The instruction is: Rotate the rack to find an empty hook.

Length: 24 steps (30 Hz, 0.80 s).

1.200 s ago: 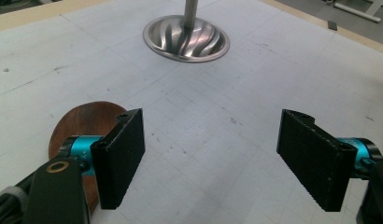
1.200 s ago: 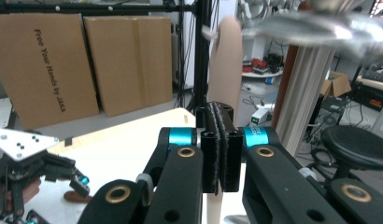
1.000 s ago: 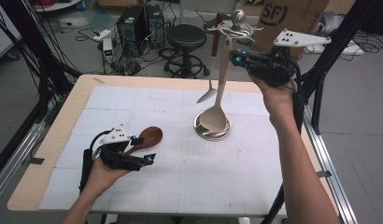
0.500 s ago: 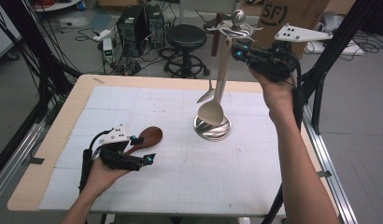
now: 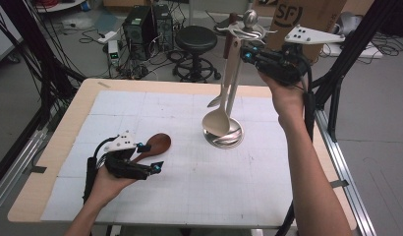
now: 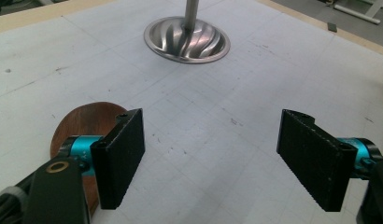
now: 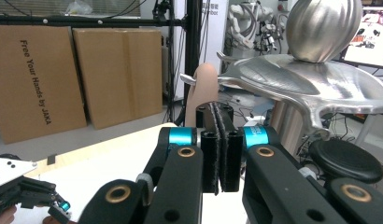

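So the beige spoon [image 5: 218, 115] is hanging off the metal utensil stand [image 5: 224, 132], bowl end down near the stand's shiny base, handle up by the hooked arms under the ball on top. My right gripper [image 5: 249, 53] is way up there at the handle's top end. In the right gripper view the jaws are squeezed together with basically no gap, and the rounded tip of the handle [image 7: 203, 88] pokes up just behind them. Can't honestly tell whether the pads have any of the handle pinched or are just shut right in front of it.

A second pale utensil [image 5: 215, 101] hangs on the far side of the same stand.

Down on the near left of the white mat [image 5: 199, 177], my left gripper [image 5: 153, 157] sits low over the table with jaws spread wide and nothing between them. The brown wooden spoon [image 5: 158, 143] lies flat on the mat, its bowl right next to one jaw, outside the gap.
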Tool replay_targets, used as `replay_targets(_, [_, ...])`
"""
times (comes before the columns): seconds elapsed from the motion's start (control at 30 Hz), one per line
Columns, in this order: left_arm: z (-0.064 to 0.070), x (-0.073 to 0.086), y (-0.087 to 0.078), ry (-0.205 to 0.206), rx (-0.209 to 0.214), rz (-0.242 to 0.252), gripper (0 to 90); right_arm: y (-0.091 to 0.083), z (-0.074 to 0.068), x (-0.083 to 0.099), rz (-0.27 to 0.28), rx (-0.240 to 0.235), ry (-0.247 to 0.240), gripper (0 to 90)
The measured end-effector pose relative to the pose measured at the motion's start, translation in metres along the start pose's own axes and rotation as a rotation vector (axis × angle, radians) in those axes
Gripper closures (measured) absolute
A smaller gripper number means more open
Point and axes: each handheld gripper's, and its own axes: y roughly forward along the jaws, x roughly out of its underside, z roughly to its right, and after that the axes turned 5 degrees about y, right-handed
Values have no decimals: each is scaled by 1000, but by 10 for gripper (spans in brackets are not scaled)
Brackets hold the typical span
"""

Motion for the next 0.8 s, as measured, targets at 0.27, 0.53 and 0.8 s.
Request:
replay_targets(0.27, [0, 0, 0, 0, -1, 3, 241, 5, -3, 0, -1, -1, -2, 893])
replay_targets(0.53, [0, 0, 0, -4, -2, 6, 241, 6, -1, -1, 0, -14, -4, 893])
replay_targets(0.8, [0, 0, -1, 3, -2, 2, 241, -8, 3, 2, -8, -50, -9, 893])
